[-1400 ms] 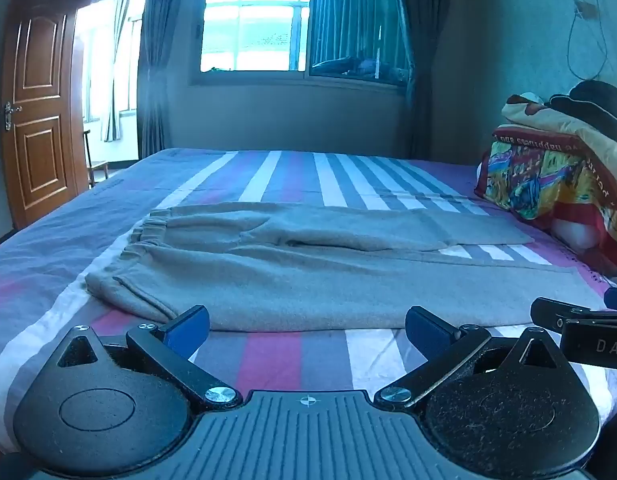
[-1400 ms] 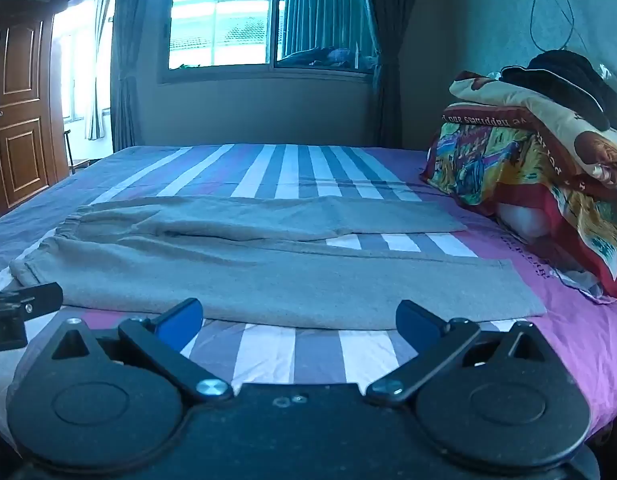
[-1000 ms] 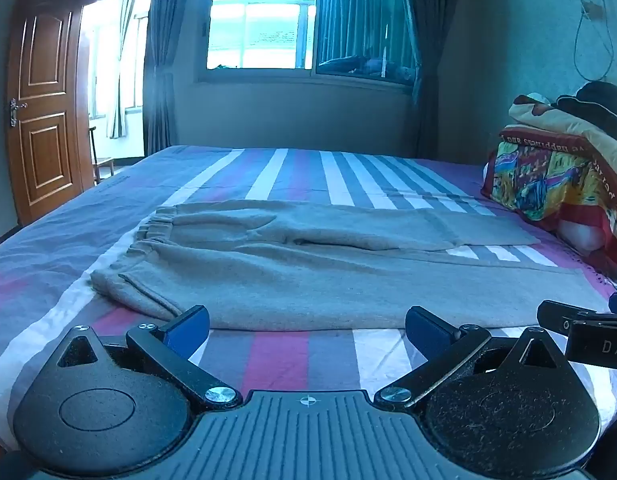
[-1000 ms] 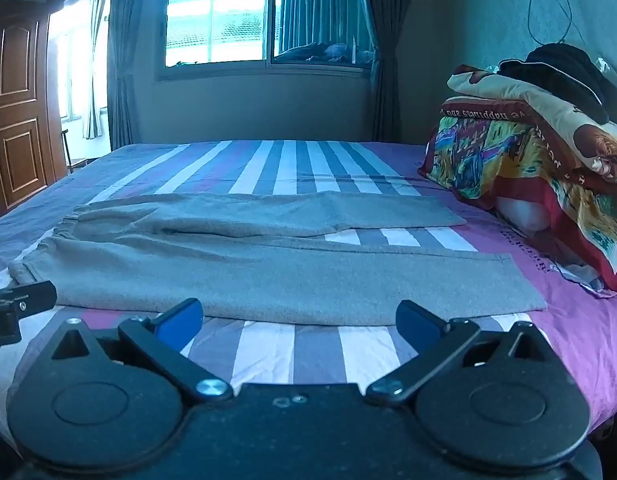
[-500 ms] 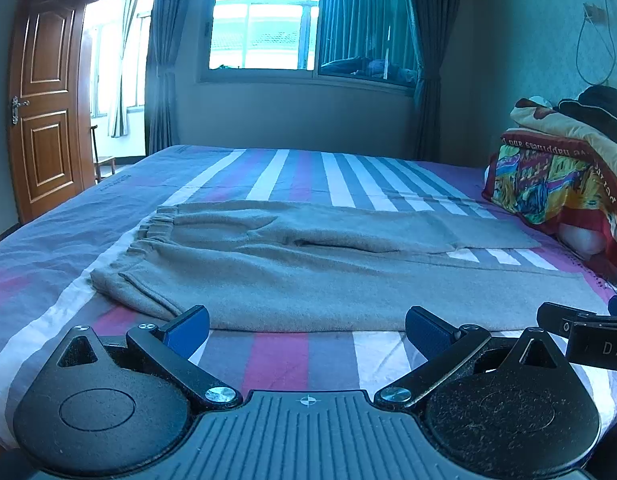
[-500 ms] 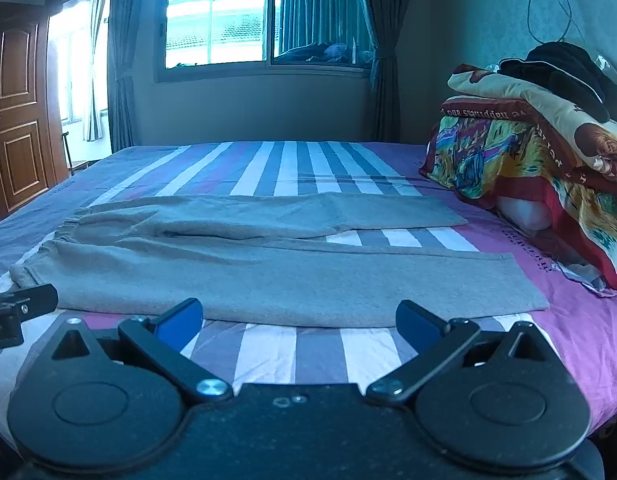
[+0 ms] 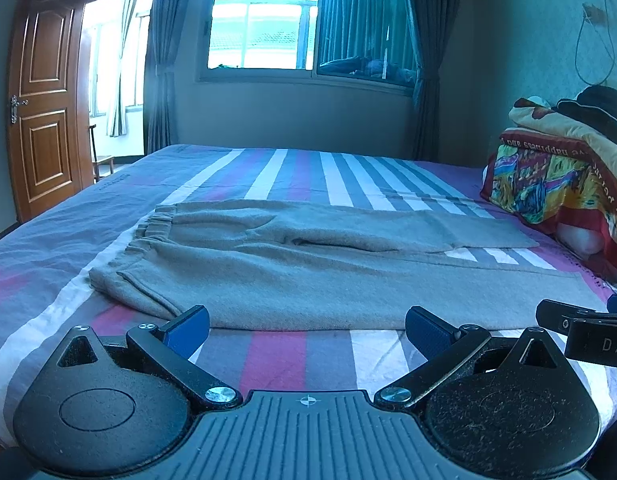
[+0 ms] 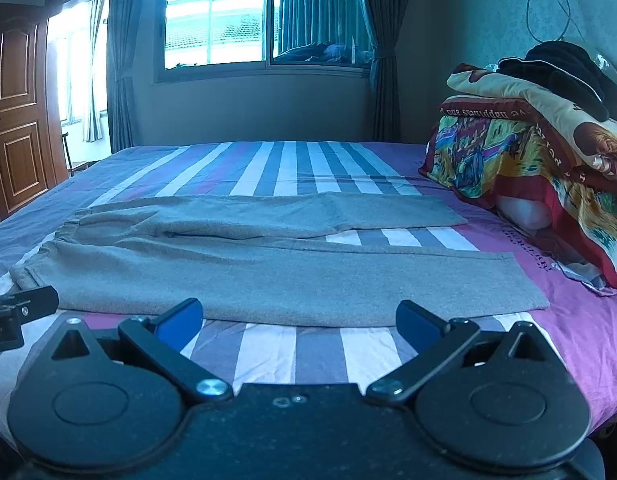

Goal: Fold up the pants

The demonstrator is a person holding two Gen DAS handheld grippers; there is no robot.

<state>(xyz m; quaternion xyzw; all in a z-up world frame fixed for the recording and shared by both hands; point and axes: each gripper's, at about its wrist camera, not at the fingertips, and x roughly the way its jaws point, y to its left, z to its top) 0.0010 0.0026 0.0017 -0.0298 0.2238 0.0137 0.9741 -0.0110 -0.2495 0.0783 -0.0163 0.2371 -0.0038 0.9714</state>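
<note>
We hold the left gripper (image 7: 306, 330) and the right gripper (image 8: 298, 320) side by side at the near edge of the bed (image 7: 300, 172), both pointing across it toward the window (image 7: 304, 20). On each gripper the blue-padded fingers (image 7: 188, 326) stand wide apart with nothing between them. Neither gripper touches the fabric; each hangs just short of the near hem.

The pants (image 7: 308, 276) are grey sweatpants, laid flat and unfolded on the striped bedsheet. The elastic waistband (image 7: 152, 232) lies to our left; the two legs run to our right. The legs are spread in a narrow V: the near leg (image 8: 308, 280) runs along the near edge of the bed, and the far leg (image 8: 292, 212) lies beyond it. A strip of striped sheet shows between the two legs toward the cuffs. The near leg ends in a square cuff (image 8: 520, 280) at the right.

In the left wrist view, the tip of the right gripper appears at the right edge. In the right wrist view, the tip of the left gripper appears at the left edge.

A stack of patterned blankets (image 8: 528, 148) sits at the right end of the bed, with a dark garment (image 8: 564, 68) on top. A wooden door (image 7: 44, 100) stands at the left. Curtains (image 8: 124, 60) flank the window.
</note>
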